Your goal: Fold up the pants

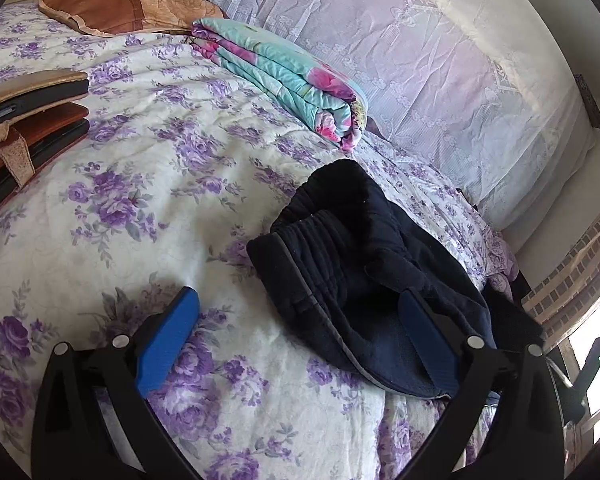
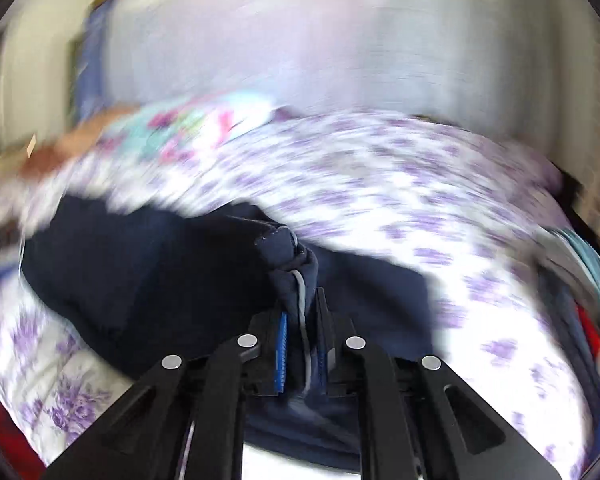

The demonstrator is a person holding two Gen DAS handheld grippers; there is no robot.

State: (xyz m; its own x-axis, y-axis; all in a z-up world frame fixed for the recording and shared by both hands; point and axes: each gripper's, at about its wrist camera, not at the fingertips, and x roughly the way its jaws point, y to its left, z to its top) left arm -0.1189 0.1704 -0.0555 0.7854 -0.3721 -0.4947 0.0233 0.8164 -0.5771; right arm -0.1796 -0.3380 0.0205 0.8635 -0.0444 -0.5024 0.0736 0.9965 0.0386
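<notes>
Floral bedspread (image 1: 148, 152) bears one pants (image 1: 364, 264), one folded blanket (image 1: 284, 76).

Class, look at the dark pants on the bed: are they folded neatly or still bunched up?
Bunched up. The pants lie in a rumpled heap, waistband puckered, and the right tongs pinch a fold of them.

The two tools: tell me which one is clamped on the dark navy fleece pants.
The right tool: its blue pads pinch a fold of the dark navy fleece pants. The left tool gapes open.
</notes>
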